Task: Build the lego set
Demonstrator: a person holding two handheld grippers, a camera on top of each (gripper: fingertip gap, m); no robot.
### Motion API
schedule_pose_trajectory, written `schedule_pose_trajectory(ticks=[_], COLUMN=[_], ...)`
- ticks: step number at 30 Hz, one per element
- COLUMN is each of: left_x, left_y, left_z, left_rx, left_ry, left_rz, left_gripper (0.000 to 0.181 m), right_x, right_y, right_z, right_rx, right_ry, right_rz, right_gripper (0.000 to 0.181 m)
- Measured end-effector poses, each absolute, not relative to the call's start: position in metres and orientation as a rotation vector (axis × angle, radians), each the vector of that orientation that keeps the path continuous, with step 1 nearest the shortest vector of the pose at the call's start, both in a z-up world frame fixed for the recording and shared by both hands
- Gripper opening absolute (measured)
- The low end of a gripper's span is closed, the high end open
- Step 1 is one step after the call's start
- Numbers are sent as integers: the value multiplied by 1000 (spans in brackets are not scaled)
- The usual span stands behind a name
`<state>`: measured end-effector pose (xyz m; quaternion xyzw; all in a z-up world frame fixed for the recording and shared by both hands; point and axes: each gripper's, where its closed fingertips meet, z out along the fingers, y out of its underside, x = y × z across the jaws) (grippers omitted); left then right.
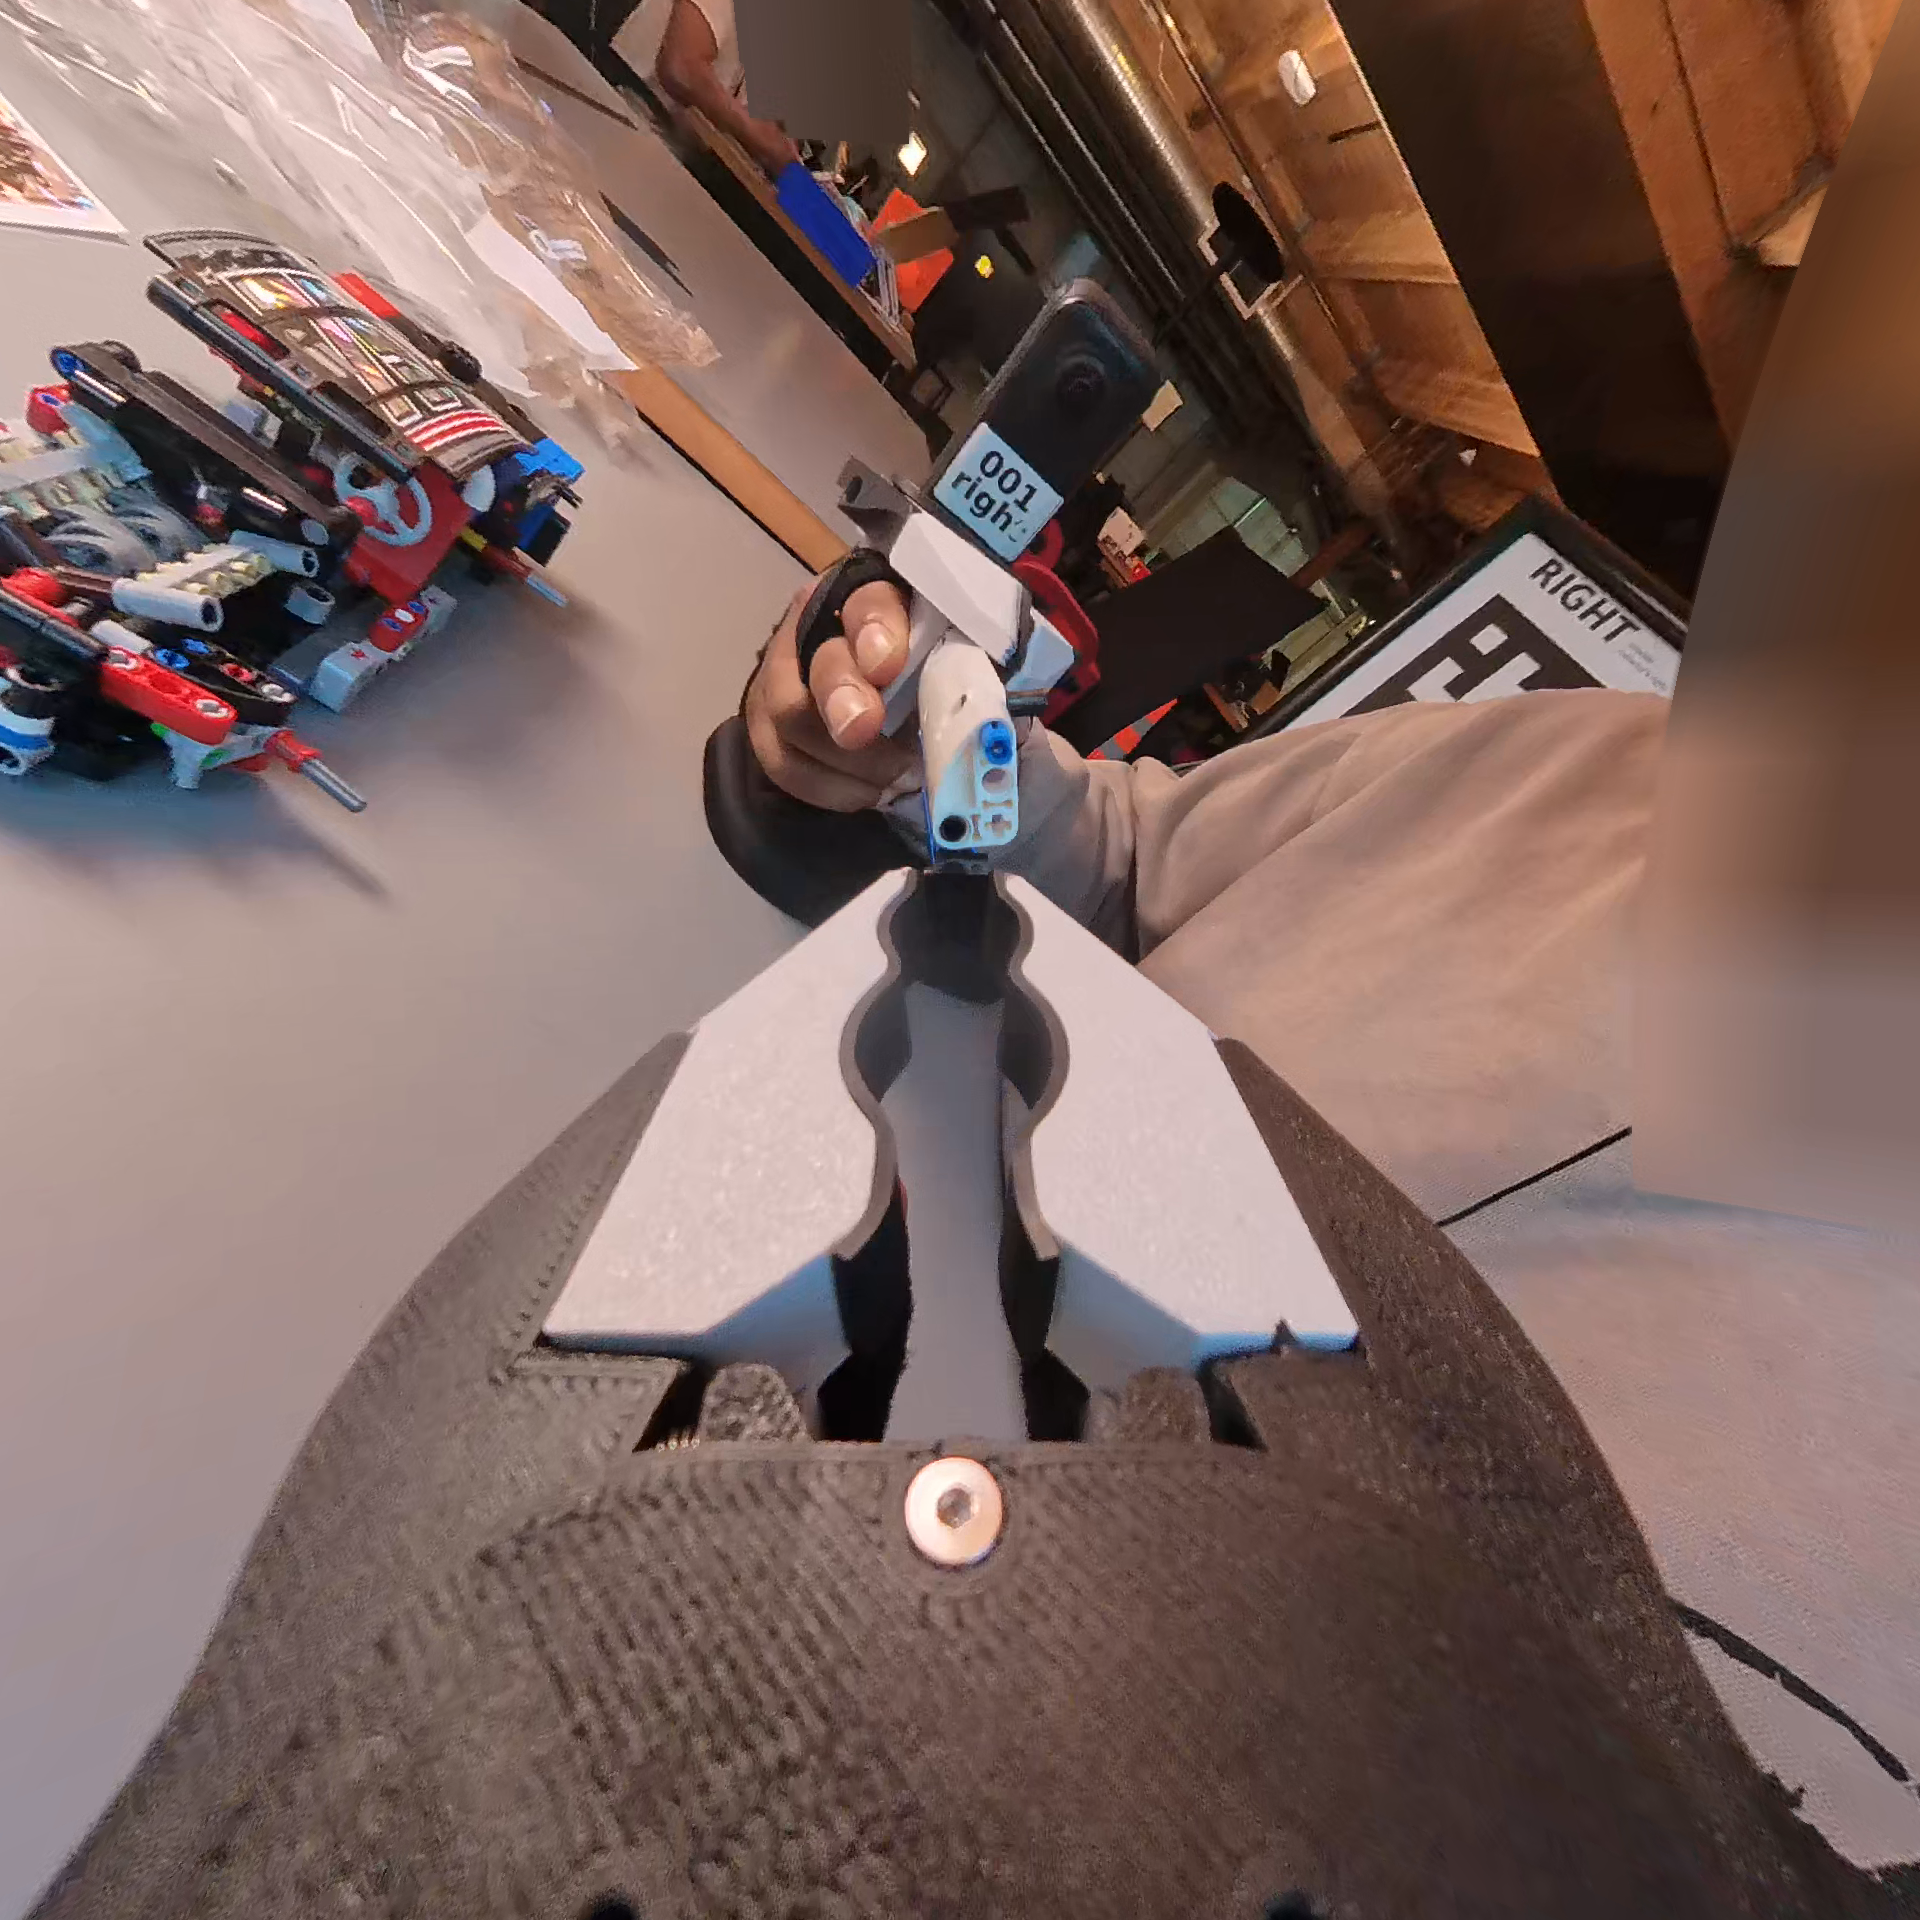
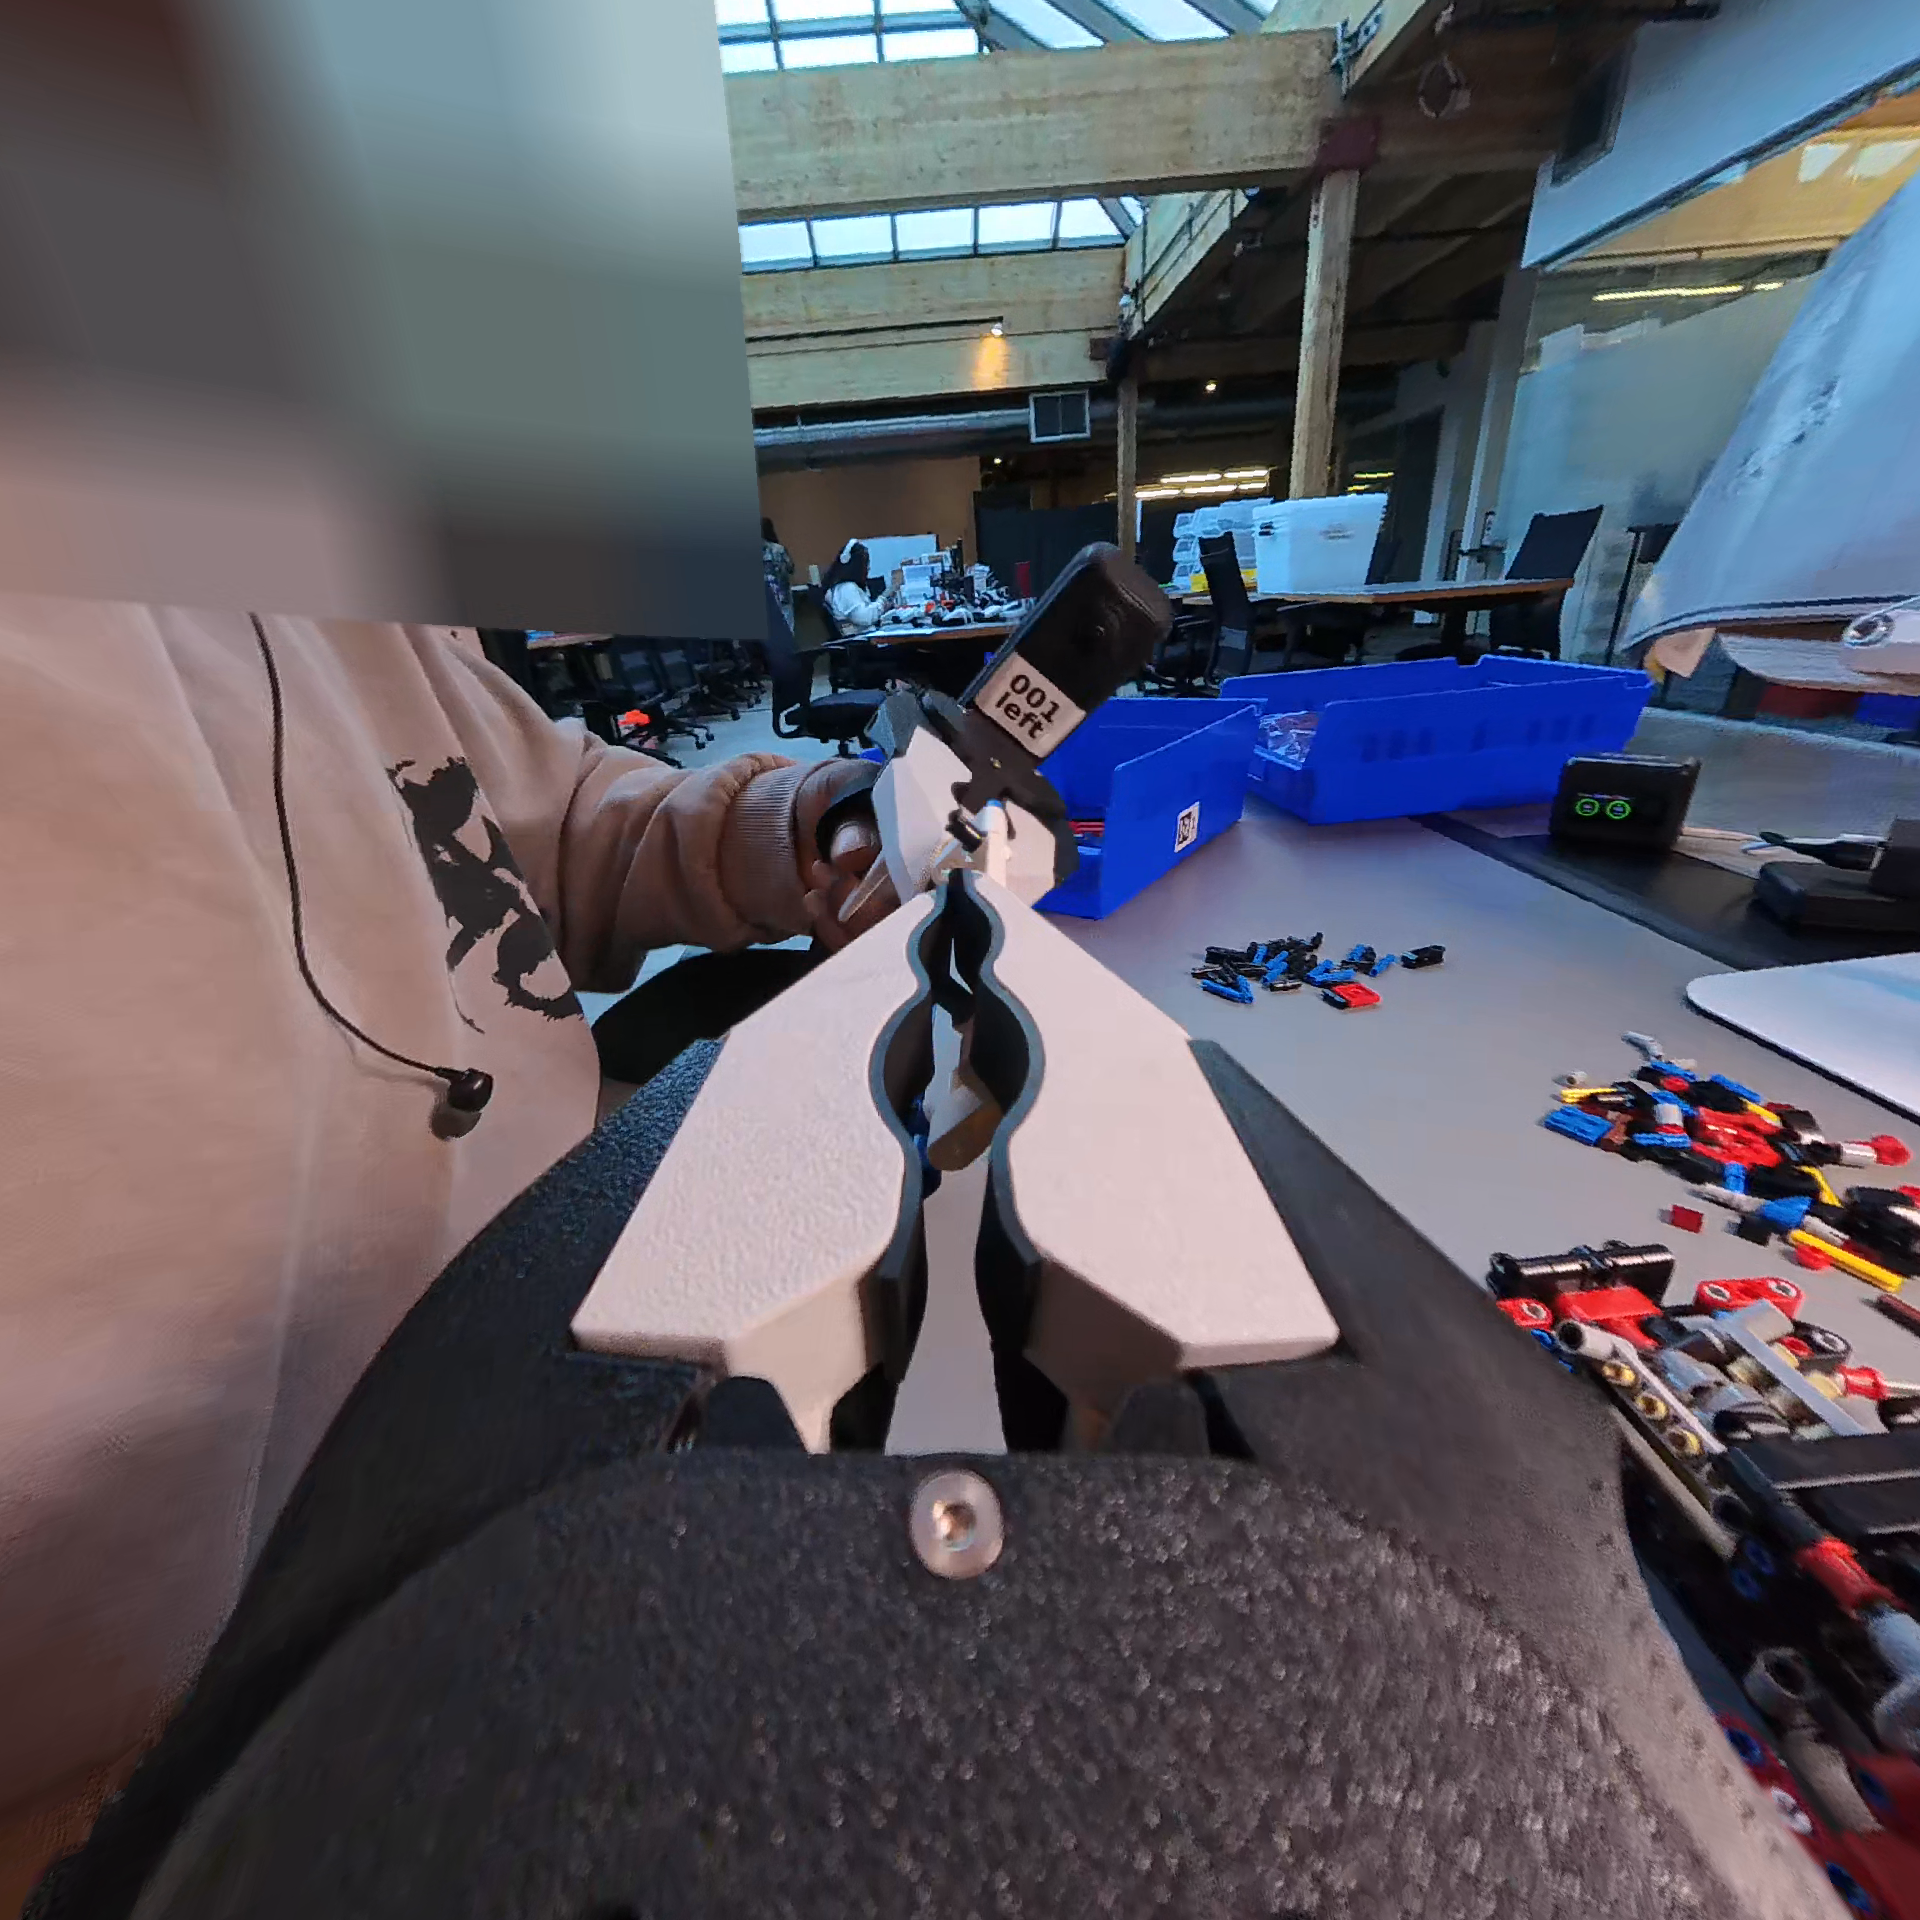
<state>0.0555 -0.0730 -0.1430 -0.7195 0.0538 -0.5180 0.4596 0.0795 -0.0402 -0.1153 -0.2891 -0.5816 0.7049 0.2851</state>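
My right gripper [image 2: 956, 899] is shut on a white Lego beam [image 2: 958, 1091] that runs between its fingers. In the left wrist view, the right gripper [image 1: 961, 717] holds this beam [image 1: 971, 774] end-on, with a blue pin in one of its holes. My left gripper [image 1: 954, 883] is shut on a small black pin [image 1: 961, 864], which sits right at the beam's lower end. The left gripper [image 2: 977, 831] also shows in the right wrist view, meeting the beam tip. Both are held in the air in front of the person's beige sweatshirt [image 2: 208, 935].
The part-built red, black and blue model [image 1: 270, 488] stands on the grey table [image 1: 468, 831]; it also shows at the right [image 2: 1714, 1361]. Loose parts [image 2: 1745, 1153], a heap of small black and blue pins [image 2: 1299, 966], blue bins [image 2: 1434, 727] and plastic bags [image 1: 468, 187] lie around. About 6 cm separates my left fingertips from my right.
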Motion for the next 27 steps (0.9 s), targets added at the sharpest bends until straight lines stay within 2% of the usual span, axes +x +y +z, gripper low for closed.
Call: schedule_pose_trajectory(ticks=[8, 12, 20, 25, 27], left_x=[56, 63, 65, 63, 60], left_y=[-69, -65, -61, -63, -65], left_z=[-145, -144, -182, -198, -203], left_rx=[-1710, -1669, -1871, -1958, -1983], left_ry=[60, 89, 195, 265, 277], left_rz=[-1339, -1302, -1056, -915, -873], left_gripper=[9, 9, 9, 9, 9], right_x=[72, 67, 61, 61, 73], right_y=[-30, -40, -36, -30, -34], right_z=[-119, -141, -158, -179, -197], right_rx=[-891, -926, -969, -941, -870], right_ry=[-1519, -1637, -1711, -1876, -2054], right_rz=[1944, 1872, 1744, 1463, 1312], right_gripper=[0, 0, 0, 0, 8])
